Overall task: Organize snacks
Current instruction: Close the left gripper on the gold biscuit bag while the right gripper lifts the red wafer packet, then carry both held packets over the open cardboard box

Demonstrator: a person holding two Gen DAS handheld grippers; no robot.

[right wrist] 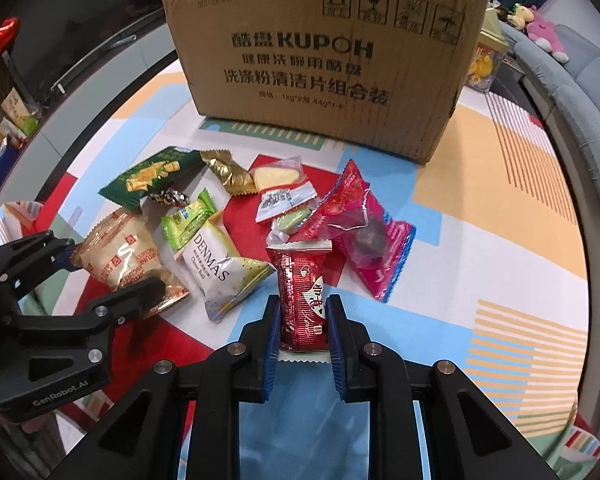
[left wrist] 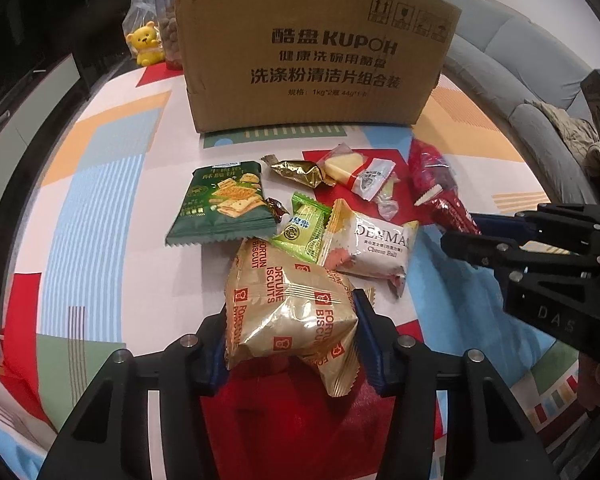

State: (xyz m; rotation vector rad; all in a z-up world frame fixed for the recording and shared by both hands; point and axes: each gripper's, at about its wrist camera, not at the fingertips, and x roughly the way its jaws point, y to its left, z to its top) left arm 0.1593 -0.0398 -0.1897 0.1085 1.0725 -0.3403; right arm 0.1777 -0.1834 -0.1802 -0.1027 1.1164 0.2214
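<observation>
While left gripper clamps gold biscuit pack — right gripper pinches red sachet between pads.

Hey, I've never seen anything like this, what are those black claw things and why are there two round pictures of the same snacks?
Each black claw is a hand-held gripper: a person holds one in each hand, and a fisheye camera on it looks forward along its two fingers. So you see one table from two sides.

In the left camera's picture, the left hand-held gripper is shut on a gold Fortune Biscuits pack. In the right camera's picture, the right hand-held gripper is shut on a small red packet.

On the patterned tablecloth lie more snacks, including a green cracker bag and a white Denmas pack. Behind them stands a cardboard box.
</observation>
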